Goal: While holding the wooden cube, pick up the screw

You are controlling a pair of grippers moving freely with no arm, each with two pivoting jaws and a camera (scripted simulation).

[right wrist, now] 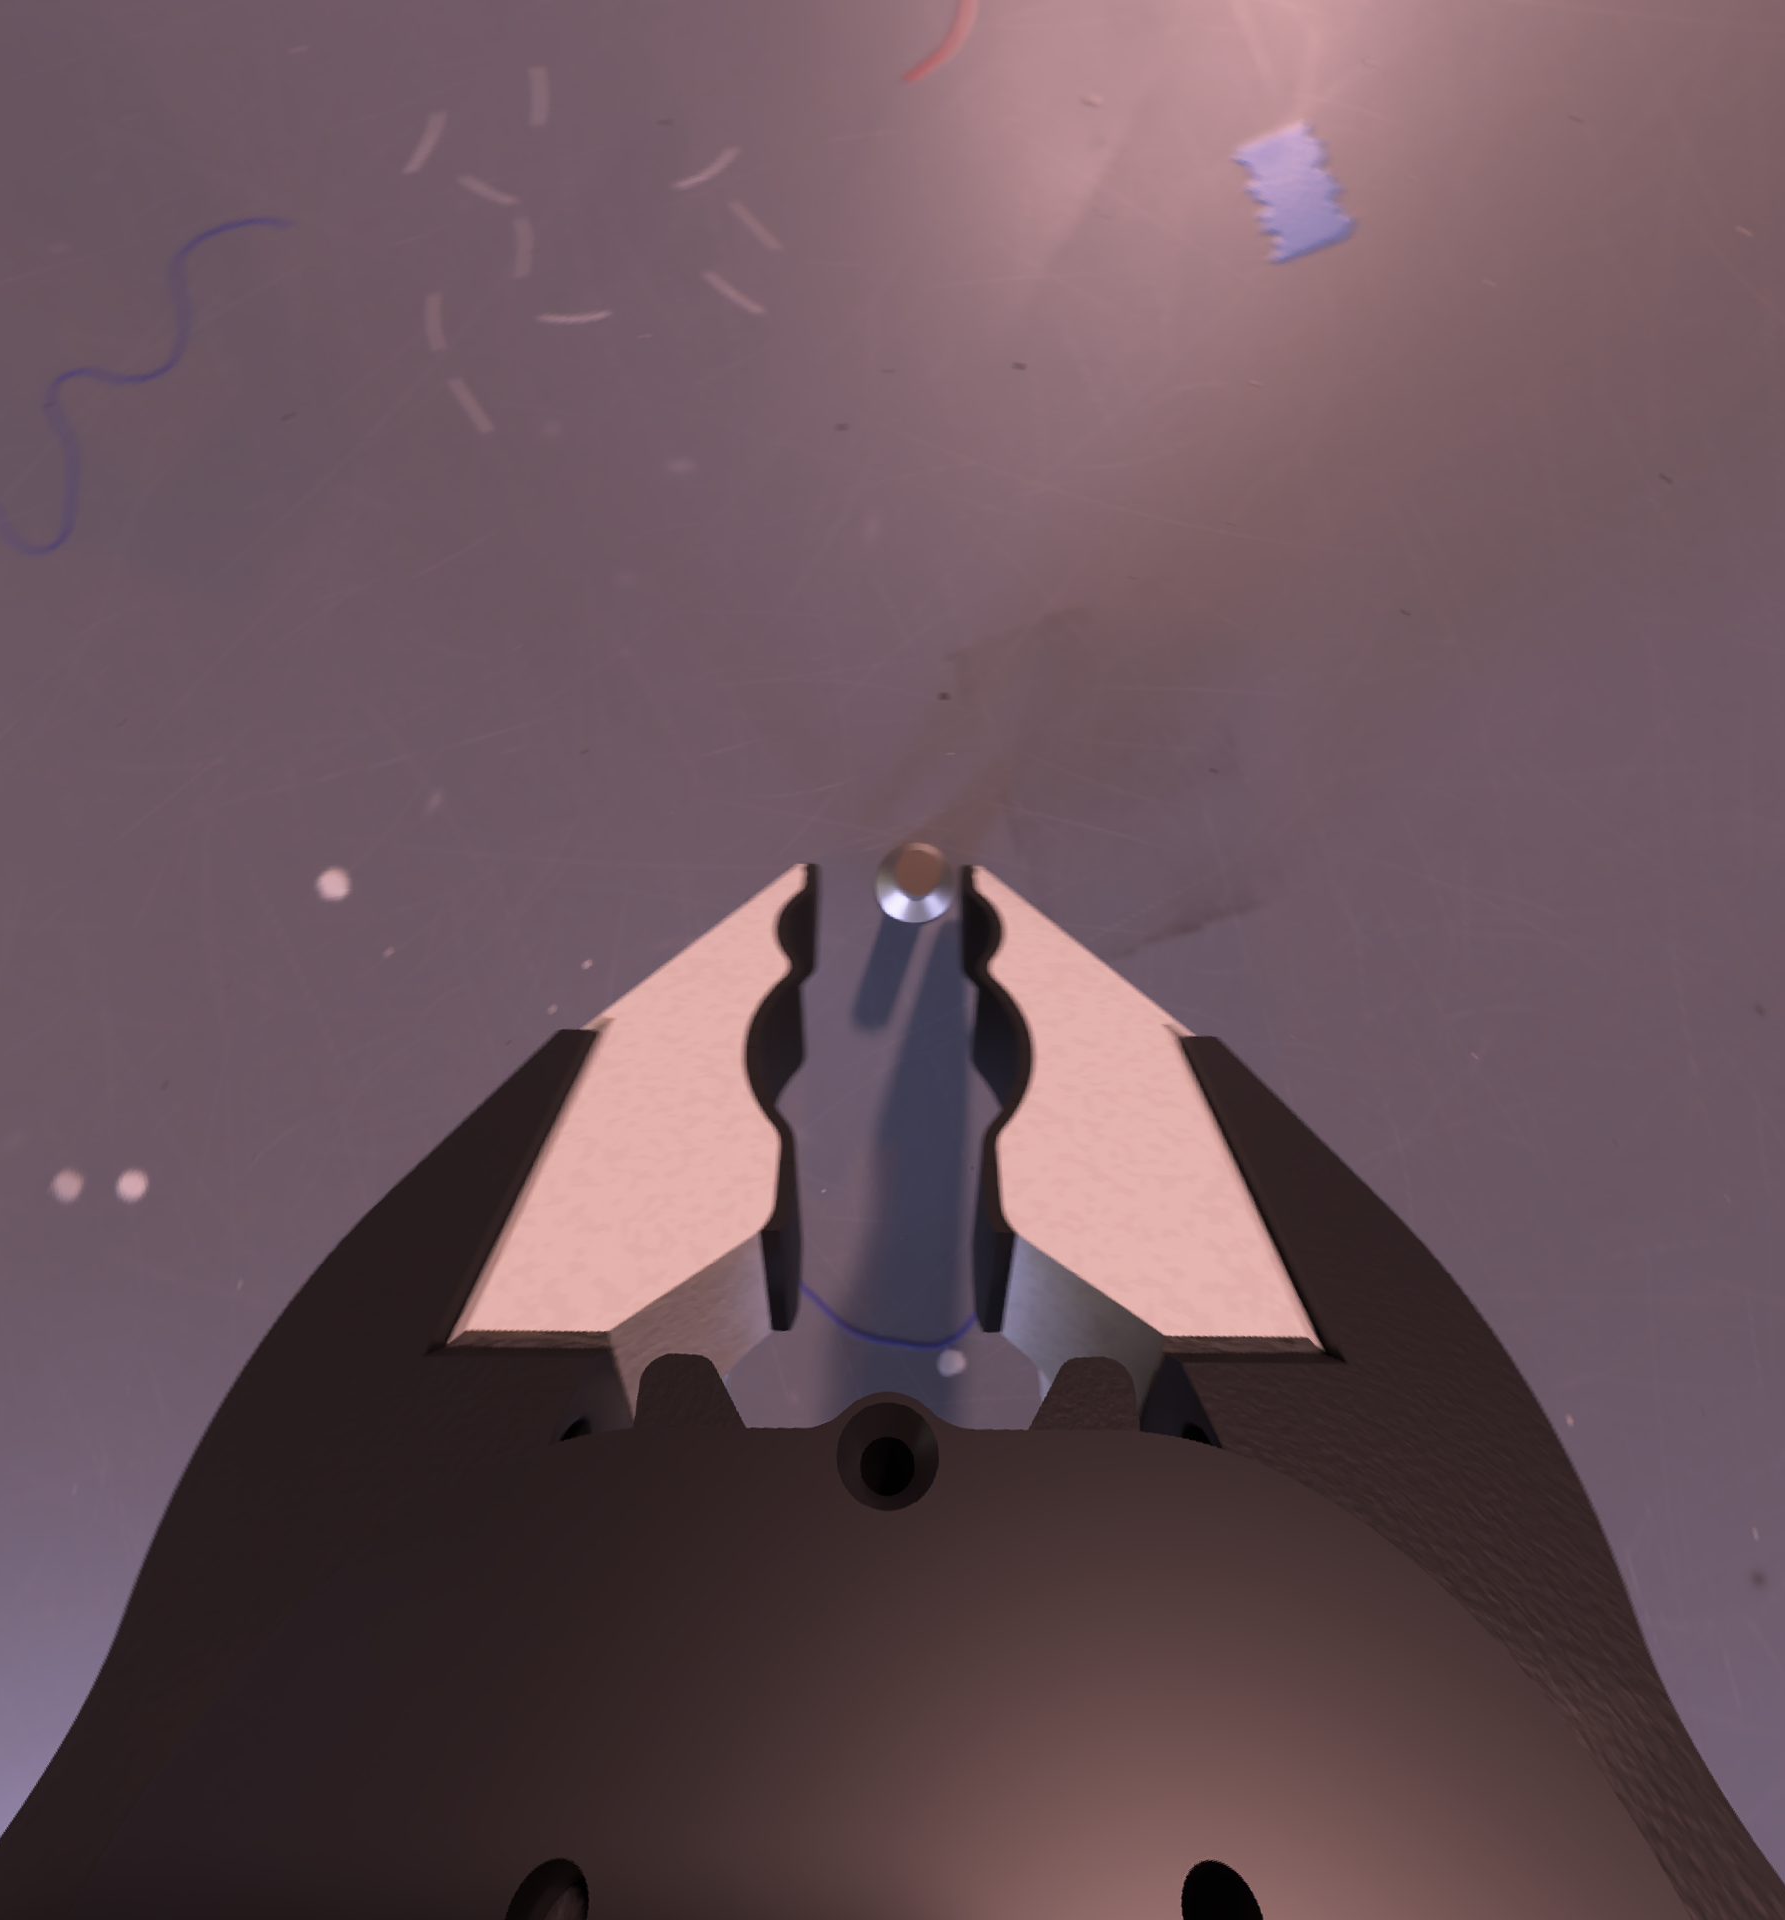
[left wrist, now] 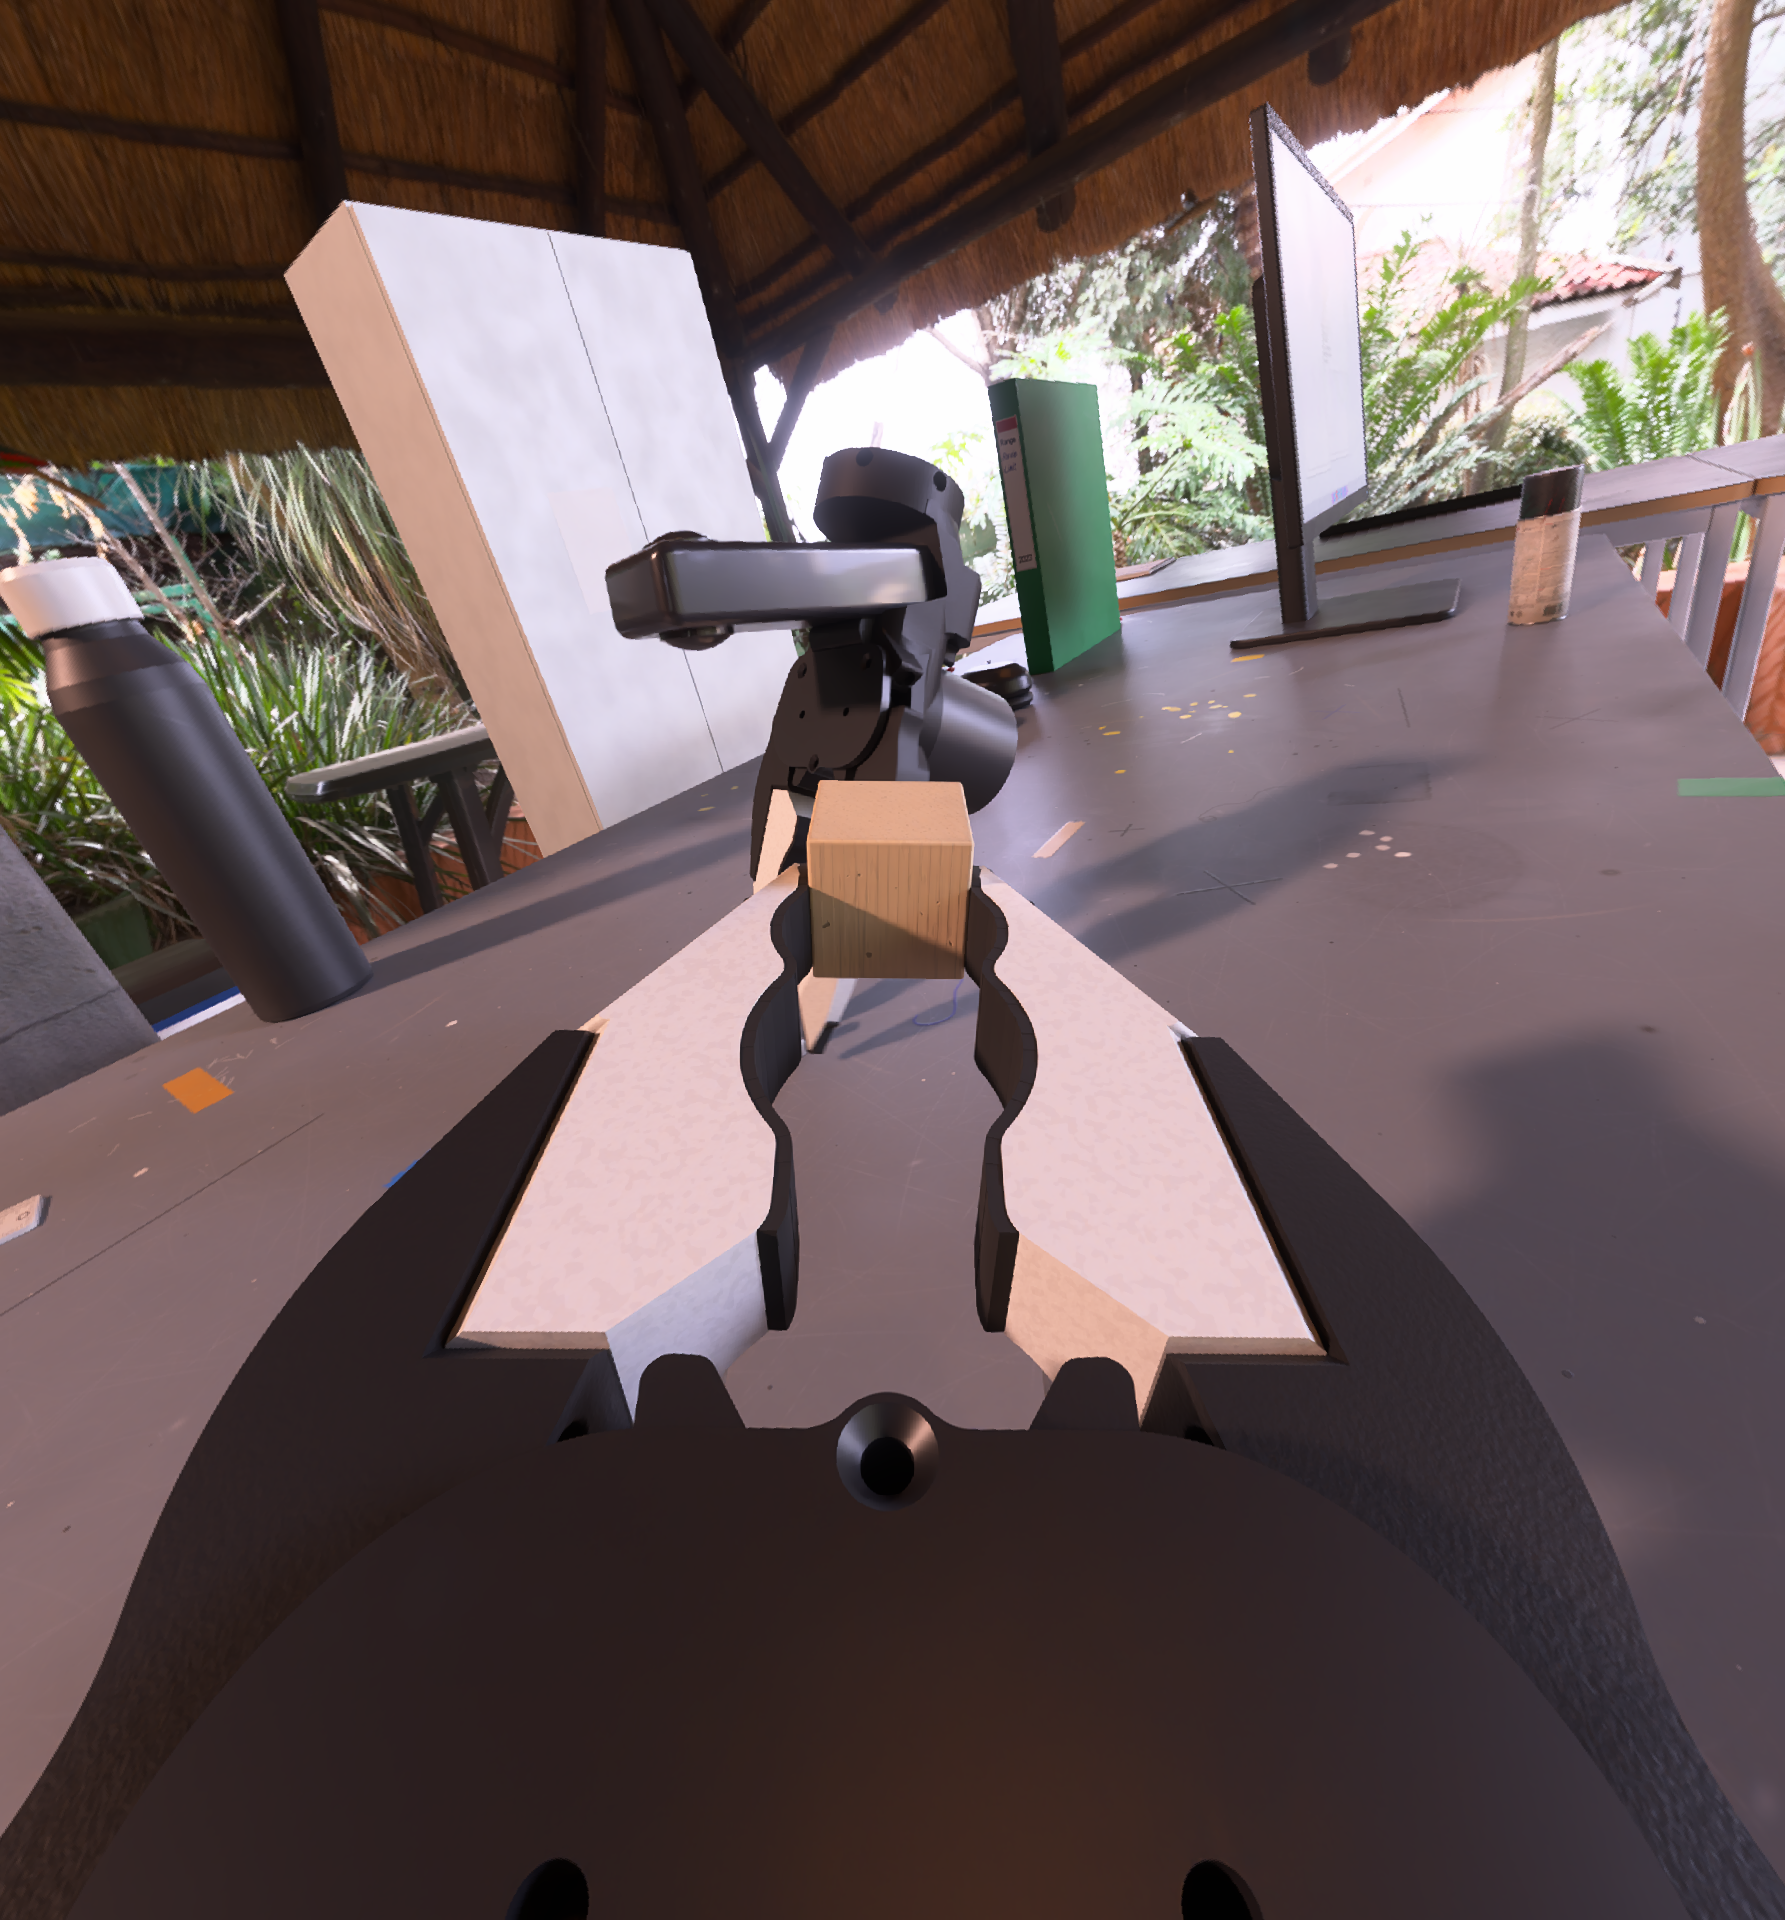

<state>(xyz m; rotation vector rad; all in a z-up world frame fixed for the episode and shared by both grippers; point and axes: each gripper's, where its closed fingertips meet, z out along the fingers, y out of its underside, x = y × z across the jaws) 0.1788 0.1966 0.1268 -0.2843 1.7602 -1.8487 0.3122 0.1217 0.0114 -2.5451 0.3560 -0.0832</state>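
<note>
My left gripper (left wrist: pixel 888 899) is shut on a pale wooden cube (left wrist: pixel 890 883), held between its fingertips above the grey table (left wrist: pixel 1439 1091). Behind the cube, the right gripper's dark body (left wrist: pixel 867 665) points down at the table. In the right wrist view my right gripper (right wrist: pixel 890 881) is open and close to the tabletop (right wrist: pixel 1283 727). A small silver screw (right wrist: pixel 911 896) lies between its fingertips, nearer the right finger (right wrist: pixel 1096 1091), with a gap on the left. I cannot tell whether either finger touches it. The screw is hidden in the left wrist view.
A dark bottle with a white cap (left wrist: pixel 192 810) stands at the left. A white board (left wrist: pixel 555 499), a green binder (left wrist: pixel 1059 520), a monitor (left wrist: pixel 1314 364) and a can (left wrist: pixel 1544 551) stand at the back. A blue thread (right wrist: pixel 119 374) and a blue scrap (right wrist: pixel 1293 197) lie ahead of the screw.
</note>
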